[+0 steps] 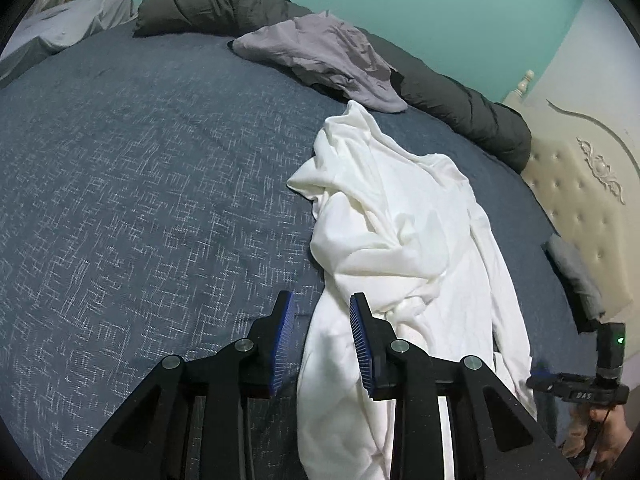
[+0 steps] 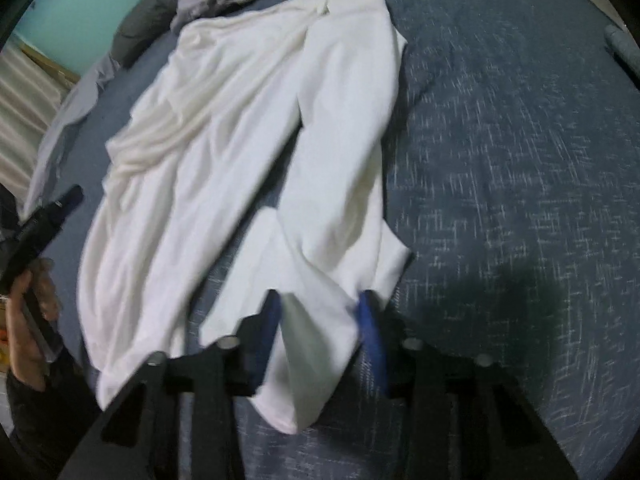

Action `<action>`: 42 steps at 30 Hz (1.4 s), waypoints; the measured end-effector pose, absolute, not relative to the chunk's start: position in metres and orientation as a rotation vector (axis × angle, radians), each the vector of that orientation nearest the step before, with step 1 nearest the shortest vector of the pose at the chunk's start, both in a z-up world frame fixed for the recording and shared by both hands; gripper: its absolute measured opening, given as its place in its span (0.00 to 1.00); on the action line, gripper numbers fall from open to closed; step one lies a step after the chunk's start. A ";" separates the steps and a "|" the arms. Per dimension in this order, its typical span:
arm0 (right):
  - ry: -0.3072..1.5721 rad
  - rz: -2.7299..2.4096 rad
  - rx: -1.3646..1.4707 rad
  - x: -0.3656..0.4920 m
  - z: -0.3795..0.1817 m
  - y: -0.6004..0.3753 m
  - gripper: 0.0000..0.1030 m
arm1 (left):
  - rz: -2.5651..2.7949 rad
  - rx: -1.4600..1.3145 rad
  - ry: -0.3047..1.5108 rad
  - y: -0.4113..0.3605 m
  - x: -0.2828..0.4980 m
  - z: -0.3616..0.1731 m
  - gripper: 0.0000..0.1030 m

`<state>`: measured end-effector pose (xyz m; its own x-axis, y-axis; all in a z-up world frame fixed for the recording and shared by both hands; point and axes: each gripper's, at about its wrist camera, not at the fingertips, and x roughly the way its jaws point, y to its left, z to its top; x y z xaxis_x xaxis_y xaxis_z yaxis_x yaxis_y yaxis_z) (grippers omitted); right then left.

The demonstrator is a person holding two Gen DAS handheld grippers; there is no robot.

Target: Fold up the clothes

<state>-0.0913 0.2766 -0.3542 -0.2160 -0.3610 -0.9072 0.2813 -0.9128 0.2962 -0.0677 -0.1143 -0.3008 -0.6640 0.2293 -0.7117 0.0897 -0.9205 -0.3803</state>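
The white garment point(image 1: 404, 240) lies crumpled lengthwise on the bed point(image 1: 140, 168), soft, thin knit with long folds over a blue-grey cross-hatched cover. One lilac garment point(image 1: 328, 56) sprawls beyond it against a dark puffy duvet point(image 1: 460, 104) rolled along the far edge. The left tongs point(image 1: 322, 344) stand parted over the white hem, gripping nothing. The right tongs point(image 2: 320, 320) have a fold of white cloth between the blue pads; blur hides whether they pinch it.
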 end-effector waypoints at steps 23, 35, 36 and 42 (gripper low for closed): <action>0.165 -2.600 1.529 -0.147 -0.229 0.380 0.05 | 2.740 -1.238 -0.627 -0.123 -0.066 -0.306 0.30; 0.248 -2.883 1.629 -0.214 -0.217 0.461 0.05 | 2.748 -1.252 -0.621 -0.125 -0.069 -0.308 0.30; 0.233 -2.896 1.654 -0.218 -0.223 0.464 0.05 | 2.748 -1.255 -0.622 -0.125 -0.069 -0.309 0.31; 0.041 -2.986 1.667 -0.209 -0.236 0.465 0.30 | 2.752 -1.265 -0.624 -0.128 -0.070 -0.311 0.31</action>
<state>-0.2090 0.4648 -0.2364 -0.4955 0.2510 -0.8316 -0.2284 -0.9613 -0.1541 -0.0705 -0.1282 -0.3108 -0.6642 0.2083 -0.7179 0.1216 -0.9175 -0.3788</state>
